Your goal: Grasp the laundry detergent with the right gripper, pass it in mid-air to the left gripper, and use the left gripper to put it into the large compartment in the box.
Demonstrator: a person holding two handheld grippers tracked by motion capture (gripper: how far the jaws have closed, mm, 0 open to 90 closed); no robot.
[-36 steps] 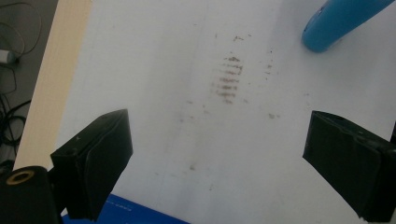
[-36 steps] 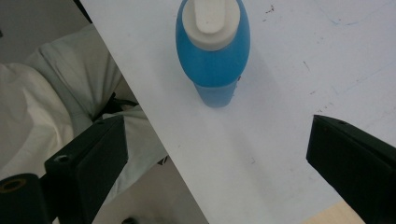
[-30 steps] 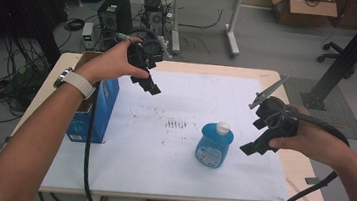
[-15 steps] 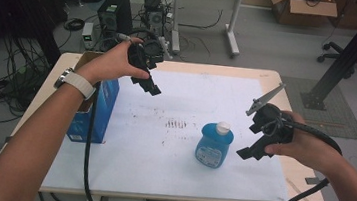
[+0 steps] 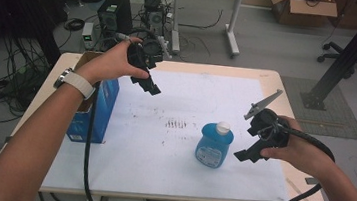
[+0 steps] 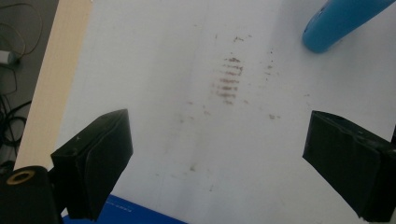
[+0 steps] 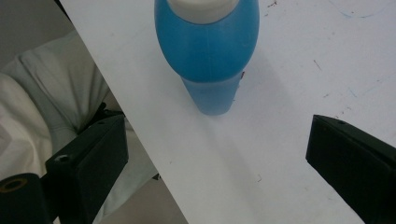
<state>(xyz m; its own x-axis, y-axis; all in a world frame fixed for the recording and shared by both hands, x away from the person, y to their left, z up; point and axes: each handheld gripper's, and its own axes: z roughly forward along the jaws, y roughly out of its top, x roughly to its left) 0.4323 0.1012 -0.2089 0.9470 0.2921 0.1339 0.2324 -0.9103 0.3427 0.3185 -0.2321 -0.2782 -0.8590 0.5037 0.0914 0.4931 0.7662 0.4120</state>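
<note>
A blue bottle (image 5: 213, 144) with a white cap stands upright on the white sheet (image 5: 172, 145), right of the middle. My right gripper (image 5: 246, 154) hovers just to its right, a little above the sheet, jaws wide open and empty. In the right gripper view the blue bottle (image 7: 208, 46) stands ahead of the jaws, not between them. My left gripper (image 5: 150, 85) hangs high over the sheet's far left part, open and empty. In the left gripper view the bottle (image 6: 338, 21) shows at the top right, beyond a patch of brown smudges (image 6: 229, 81).
A blue cardboard box (image 5: 92, 109) stands at the table's left edge, under my left forearm. Brown smudges (image 5: 176, 124) mark the sheet's middle. The table's near edge (image 5: 166, 197) lies close below the bottle. Cables, a computer case and another desk stand beyond the far edge.
My right gripper has sunk and drifted nearer the bottle's right side. The left gripper and the bottle have kept still.
</note>
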